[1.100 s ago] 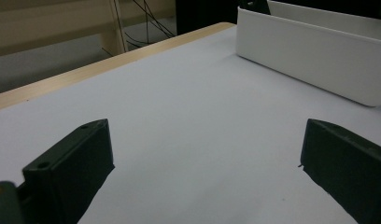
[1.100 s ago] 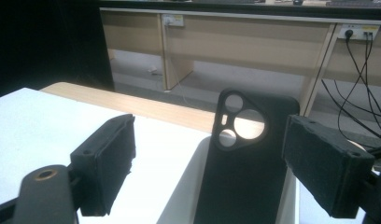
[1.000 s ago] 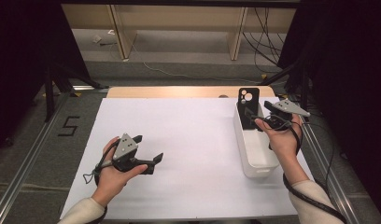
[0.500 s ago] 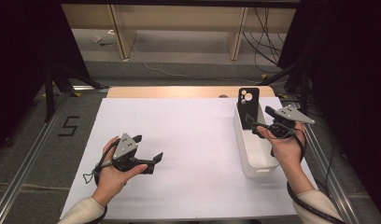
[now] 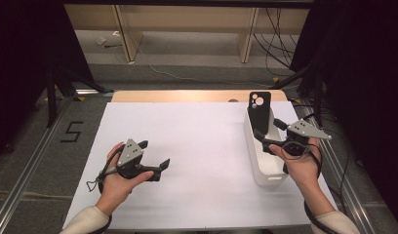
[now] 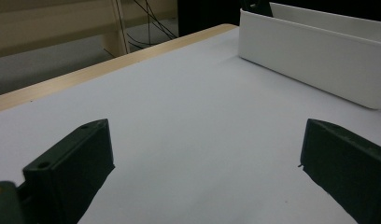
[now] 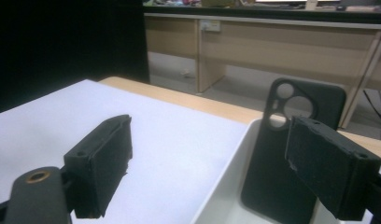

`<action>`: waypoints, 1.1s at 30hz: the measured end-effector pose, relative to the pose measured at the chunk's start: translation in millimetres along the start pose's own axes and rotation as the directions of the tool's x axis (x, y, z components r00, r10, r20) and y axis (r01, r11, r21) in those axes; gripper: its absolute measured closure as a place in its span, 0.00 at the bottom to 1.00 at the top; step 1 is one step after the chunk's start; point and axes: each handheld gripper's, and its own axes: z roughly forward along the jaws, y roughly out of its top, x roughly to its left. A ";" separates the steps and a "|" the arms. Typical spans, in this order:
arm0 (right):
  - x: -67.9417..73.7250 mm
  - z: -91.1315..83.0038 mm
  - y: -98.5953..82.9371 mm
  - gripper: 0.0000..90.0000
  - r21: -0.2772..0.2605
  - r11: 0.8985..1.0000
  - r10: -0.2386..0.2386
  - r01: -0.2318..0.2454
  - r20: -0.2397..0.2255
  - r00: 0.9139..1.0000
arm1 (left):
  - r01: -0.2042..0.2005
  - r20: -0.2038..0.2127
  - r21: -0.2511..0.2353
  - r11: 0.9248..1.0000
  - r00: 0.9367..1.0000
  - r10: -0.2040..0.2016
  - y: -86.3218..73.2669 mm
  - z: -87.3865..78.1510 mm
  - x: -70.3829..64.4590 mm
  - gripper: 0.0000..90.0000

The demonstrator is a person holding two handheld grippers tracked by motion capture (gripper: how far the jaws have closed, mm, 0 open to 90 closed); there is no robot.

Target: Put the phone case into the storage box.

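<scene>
A black phone case (image 5: 260, 111) stands upright at the far end of a white bin (image 5: 259, 165), camera cutout at the top. My right gripper (image 5: 268, 127) hovers open over the bin's middle, just short of the case, with nothing between its fingers. In the right gripper view the case (image 7: 272, 182) rises behind the right finger (image 7: 328, 163) and leans inside the bin (image 7: 223, 172). My left gripper (image 5: 154, 153) rests open on the white table sheet at the left, well apart from the bin. In the left gripper view its gripper (image 6: 207, 128) frames bare sheet, with the bin (image 6: 314, 51) ahead at the right.
A white sheet (image 5: 197, 146) covers the table, with a wooden strip (image 5: 187, 95) along the far edge. Metal rails (image 5: 341, 175) run along both sides. Beyond the table are floor cables (image 5: 187, 75) and wooden furniture legs (image 5: 124, 34).
My right gripper has drawn back toward the person and slightly right, away from the phone case. The case stays standing in the bin. The left gripper has not moved.
</scene>
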 end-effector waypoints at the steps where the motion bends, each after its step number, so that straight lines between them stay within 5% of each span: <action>1: 1.3 -1.4 -0.7 0.18 0.005 1.000 -0.003 0.003 -0.006 1.000 | 0.000 0.000 0.000 1.000 1.000 0.000 -0.1 0.0 -0.1 0.02; 15: 14.7 -18.2 -15.5 0.17 0.011 0.998 -0.052 0.054 -0.108 0.993 | 0.002 -0.003 -0.003 1.000 1.000 -0.002 0.1 -1.1 -0.2 0.02; 33: 24.6 -31.0 -29.4 0.17 0.004 0.997 -0.075 0.077 -0.131 0.989 | 0.000 -0.004 -0.001 1.000 1.000 0.000 -0.1 -1.3 -0.2 0.02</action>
